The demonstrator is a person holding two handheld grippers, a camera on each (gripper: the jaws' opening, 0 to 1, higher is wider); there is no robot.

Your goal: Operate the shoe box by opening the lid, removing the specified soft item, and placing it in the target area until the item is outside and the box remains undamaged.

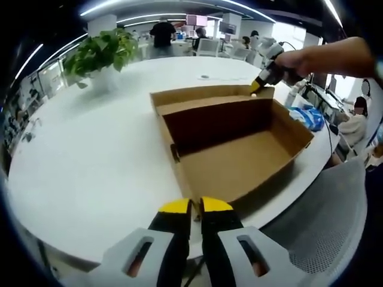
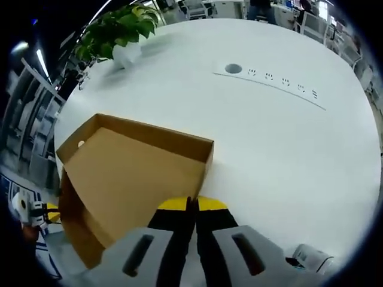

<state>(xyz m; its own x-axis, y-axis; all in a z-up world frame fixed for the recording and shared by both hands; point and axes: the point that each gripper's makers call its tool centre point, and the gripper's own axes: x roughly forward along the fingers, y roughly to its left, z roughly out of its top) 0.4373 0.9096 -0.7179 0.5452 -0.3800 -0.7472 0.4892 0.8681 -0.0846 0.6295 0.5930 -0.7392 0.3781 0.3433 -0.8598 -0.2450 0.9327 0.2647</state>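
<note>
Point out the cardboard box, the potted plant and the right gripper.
cardboard box (image 1: pixel 239 161): left gripper view, on the inside floor.
potted plant (image 2: pixel 116 27): right gripper view, on the leaves.
right gripper (image 1: pixel 256 87): left gripper view, at its yellow tips on the box's far edge.

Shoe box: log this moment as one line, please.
shoe box: open, looks empty | left gripper: shut at near rim | right gripper: at far edge | table
</note>
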